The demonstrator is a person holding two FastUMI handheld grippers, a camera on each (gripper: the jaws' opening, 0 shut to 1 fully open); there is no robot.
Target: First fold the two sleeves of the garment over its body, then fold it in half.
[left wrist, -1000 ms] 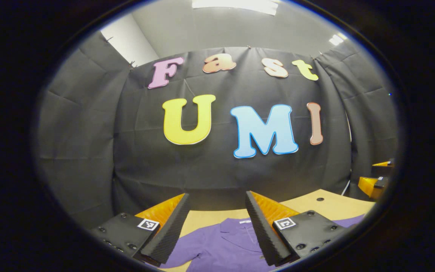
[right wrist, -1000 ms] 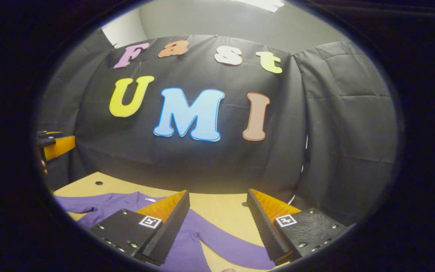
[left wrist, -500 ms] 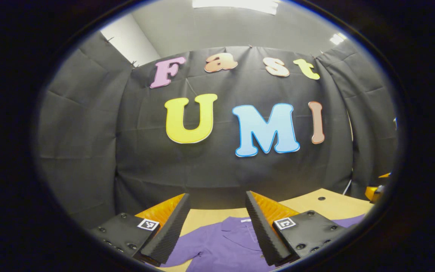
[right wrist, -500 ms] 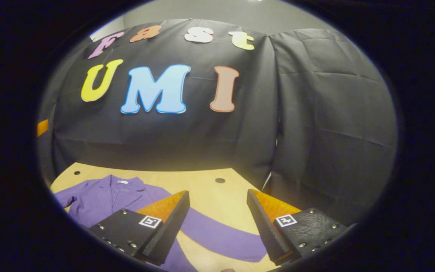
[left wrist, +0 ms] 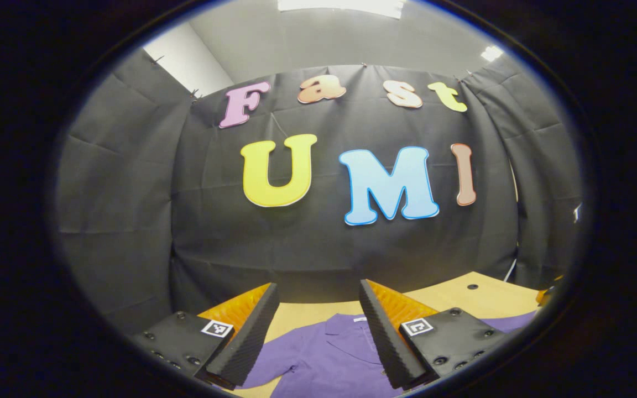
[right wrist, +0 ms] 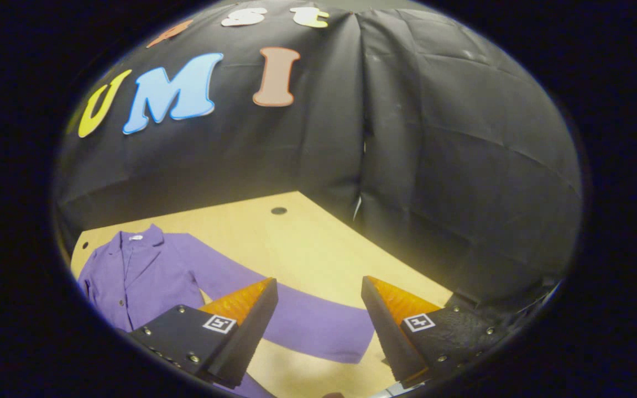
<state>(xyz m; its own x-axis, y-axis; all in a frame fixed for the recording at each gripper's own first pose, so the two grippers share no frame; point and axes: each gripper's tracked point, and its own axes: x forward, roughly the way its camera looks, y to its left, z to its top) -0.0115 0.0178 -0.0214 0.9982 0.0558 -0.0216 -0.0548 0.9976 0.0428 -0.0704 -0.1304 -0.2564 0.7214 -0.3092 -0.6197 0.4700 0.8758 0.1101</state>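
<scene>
With your right tool (right wrist: 319,309) open above the sleeve (right wrist: 318,326), drop onto its cuff (right wrist: 354,345) just ahead and pinch only that layer off the tabletop (right wrist: 296,243).

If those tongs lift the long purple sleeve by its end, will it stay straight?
Probably not. The purple cloth jacket's long sleeve lies flat and curved on the light wooden table, so it likely droops. It looks thin, probably light.
</scene>
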